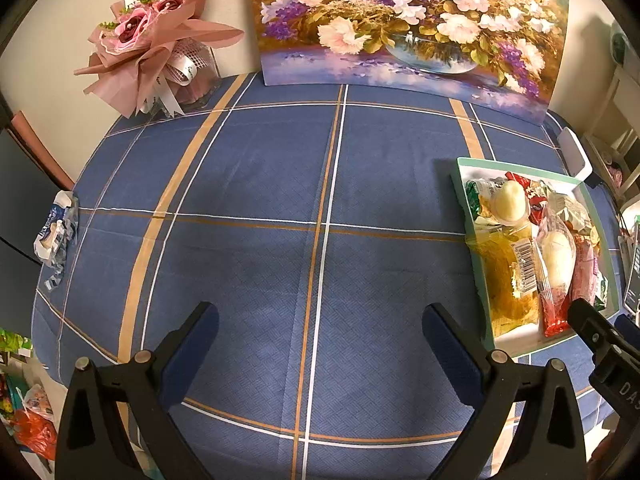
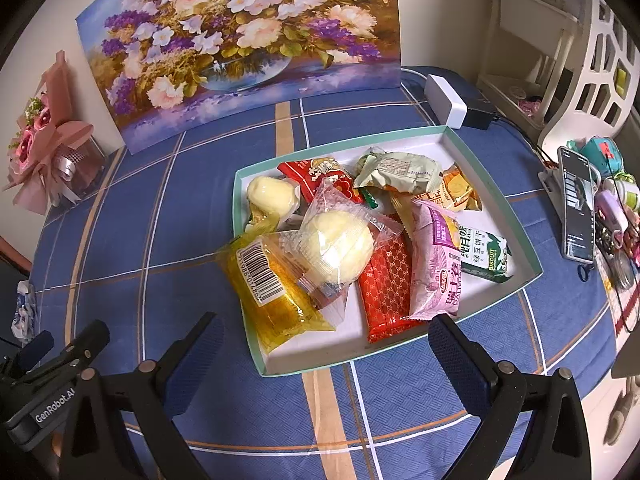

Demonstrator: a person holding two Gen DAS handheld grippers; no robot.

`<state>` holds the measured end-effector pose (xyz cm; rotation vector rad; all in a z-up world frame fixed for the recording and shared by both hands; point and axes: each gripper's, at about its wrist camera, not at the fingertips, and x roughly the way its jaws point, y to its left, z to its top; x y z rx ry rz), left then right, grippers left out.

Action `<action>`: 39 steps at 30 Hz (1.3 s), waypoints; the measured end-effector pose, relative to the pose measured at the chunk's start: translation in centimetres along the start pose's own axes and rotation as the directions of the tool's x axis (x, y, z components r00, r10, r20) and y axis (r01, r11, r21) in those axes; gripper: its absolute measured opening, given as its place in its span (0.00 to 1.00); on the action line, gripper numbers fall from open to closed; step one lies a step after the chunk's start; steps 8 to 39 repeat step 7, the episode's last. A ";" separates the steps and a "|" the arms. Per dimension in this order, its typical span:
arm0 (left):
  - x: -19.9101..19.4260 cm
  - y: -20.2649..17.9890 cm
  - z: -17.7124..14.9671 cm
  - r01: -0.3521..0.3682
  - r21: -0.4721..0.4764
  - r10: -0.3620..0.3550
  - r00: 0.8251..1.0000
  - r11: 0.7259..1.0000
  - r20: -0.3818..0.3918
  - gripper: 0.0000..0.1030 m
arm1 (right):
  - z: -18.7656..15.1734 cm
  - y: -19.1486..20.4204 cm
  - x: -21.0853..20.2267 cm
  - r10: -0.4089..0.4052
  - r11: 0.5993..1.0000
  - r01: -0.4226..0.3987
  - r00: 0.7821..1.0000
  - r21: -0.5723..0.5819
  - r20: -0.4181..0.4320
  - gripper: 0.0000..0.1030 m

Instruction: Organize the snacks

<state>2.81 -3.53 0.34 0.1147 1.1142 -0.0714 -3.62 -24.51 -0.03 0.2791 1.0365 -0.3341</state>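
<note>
Nearest the cameras, both tools are idle. The left gripper (image 1: pixel 320 344) hovers over bare blue checked tablecloth (image 1: pixel 248 184) with its blue-padded fingers wide apart and nothing between them. The right gripper (image 2: pixel 326 354) hangs just short of the near edge of the shallow white cardboard tray with a mint-green rim (image 2: pixel 496 184), its fingers also spread and empty, aimed at the tray as if lined up for its contents.

The snacks all lie inside that tray, heaped rather than ranked. At the tray's near-left corner sits a yellow transparent packet with a barcode label (image 2: pixel 276 292), and a clear-wrapped pale round bun (image 2: pixel 340 248) leans across its top. Beside them, toward the near edge, a red patterned wrapper (image 2: pixel 386 292) lies lengthwise, overlapped by a pink pouch with purple print (image 2: pixel 436 264). A green-and-white biscuit pack (image 2: pixel 486 258) rests by the tray's right wall. Farther in lie a second pale wrapped bun (image 2: pixel 272 194) at the far-left corner, a red printed packet (image 2: pixel 320 174) and a pale green wrapped cake (image 2: pixel 400 170).

This gathered pile would fit snacks already collected, or a heap awaiting sorting; the views do not settle which.

At the table's left edge lies a crumpled blue-and-white wrapper (image 1: pixel 56 232). Along the far edge a flower painting (image 1: pixel 404 24) leans on the wall, a pink paper bouquet (image 1: pixel 156 44) at the far-left corner.
</note>
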 end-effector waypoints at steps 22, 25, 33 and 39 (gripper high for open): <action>-0.7 -0.1 0.0 0.015 0.003 -0.015 0.999 1.000 0.036 0.98 | 0.0 -0.2 0.0 0.000 1.000 0.000 1.000 0.002 -0.001 1.00; -0.7 -0.1 0.0 0.015 0.003 -0.015 0.999 1.000 0.036 0.98 | 0.0 -0.2 0.0 0.000 1.000 0.000 1.000 0.002 -0.001 1.00; -0.7 -0.1 0.0 0.015 0.003 -0.015 0.999 1.000 0.036 0.98 | 0.0 -0.2 0.0 0.000 1.000 0.000 1.000 0.002 -0.001 1.00; -0.7 -0.1 0.0 0.015 0.003 -0.015 0.999 1.000 0.036 0.98 | 0.0 -0.2 0.0 0.000 1.000 0.000 1.000 0.002 -0.001 1.00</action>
